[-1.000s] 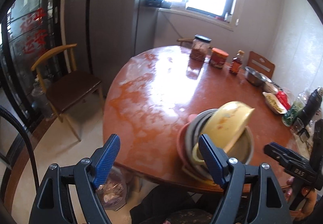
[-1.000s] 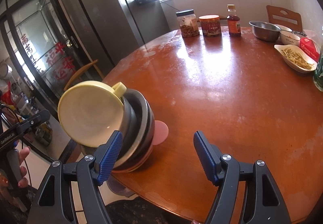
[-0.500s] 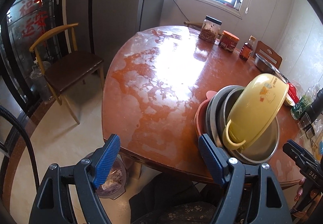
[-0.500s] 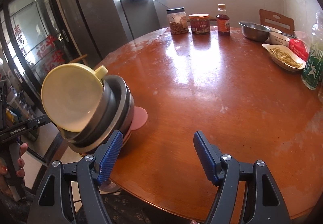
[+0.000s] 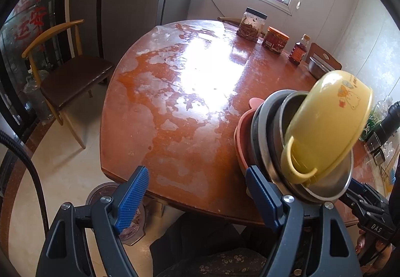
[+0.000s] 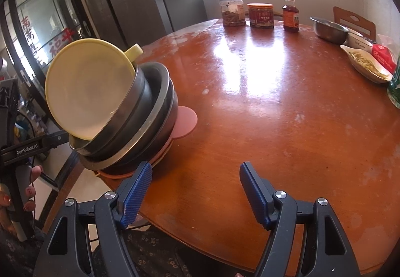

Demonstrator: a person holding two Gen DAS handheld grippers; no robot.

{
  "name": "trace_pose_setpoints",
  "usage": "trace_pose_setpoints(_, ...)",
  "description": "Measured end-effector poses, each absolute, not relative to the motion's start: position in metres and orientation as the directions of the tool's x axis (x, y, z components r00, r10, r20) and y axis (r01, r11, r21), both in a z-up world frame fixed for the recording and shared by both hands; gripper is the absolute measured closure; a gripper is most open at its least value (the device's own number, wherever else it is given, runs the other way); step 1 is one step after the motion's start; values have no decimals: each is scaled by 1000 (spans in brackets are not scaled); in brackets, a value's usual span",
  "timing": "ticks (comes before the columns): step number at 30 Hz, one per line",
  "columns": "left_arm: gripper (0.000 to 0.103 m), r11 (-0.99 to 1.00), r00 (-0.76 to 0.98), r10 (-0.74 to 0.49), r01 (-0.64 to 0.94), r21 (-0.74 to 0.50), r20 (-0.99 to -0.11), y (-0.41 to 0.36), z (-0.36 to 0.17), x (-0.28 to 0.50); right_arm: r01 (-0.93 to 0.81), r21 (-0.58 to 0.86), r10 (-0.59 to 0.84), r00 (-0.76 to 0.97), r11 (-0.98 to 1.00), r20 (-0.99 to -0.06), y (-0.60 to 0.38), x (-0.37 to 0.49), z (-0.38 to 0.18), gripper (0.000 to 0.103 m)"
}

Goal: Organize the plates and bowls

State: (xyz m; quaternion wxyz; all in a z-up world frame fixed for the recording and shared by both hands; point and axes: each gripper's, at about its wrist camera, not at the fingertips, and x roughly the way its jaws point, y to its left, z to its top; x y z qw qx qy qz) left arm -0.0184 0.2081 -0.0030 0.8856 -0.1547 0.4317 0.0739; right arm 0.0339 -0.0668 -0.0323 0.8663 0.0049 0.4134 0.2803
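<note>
A stack of dishes stands at the near edge of the round wooden table: a pink plate at the bottom, steel bowls on it, and a yellow handled bowl tilted on top. The stack also shows in the right wrist view, with the yellow bowl, the steel bowls and the pink plate. My left gripper is open and empty, just left of the stack. My right gripper is open and empty, just right of the stack over the table.
At the far side stand a glass jar, a red-lidded jar, a sauce bottle, a steel bowl and a white dish of food. A wooden chair stands left of the table.
Both grippers have drawn closer to the stack, which looms larger in both views. Both stay open. The stack has not moved on the table.
</note>
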Motion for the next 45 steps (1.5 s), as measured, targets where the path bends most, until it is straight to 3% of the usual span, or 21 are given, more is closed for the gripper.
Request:
trace_pose_setpoints(14,24,951,615,-82,-186,-245,-784,215,-9,10,-505,287,539,470,814,-699,-57,44,-39,29)
trace_pose_setpoints(22,25,971,619,-89,-122,-207,-780,202,-7,25,-551,283,574,474,785,-667,-55,41,-36,52)
trace_pose_setpoints(29,27,982,602,-108,-61,-180,-791,178,-10,43,-542,289,577,491,789,-653,-66,46,-36,59)
trace_pose_setpoints(45,30,990,588,-119,13,-137,-800,142,-10,67,-535,271,563,515,800,-646,-89,48,-35,62)
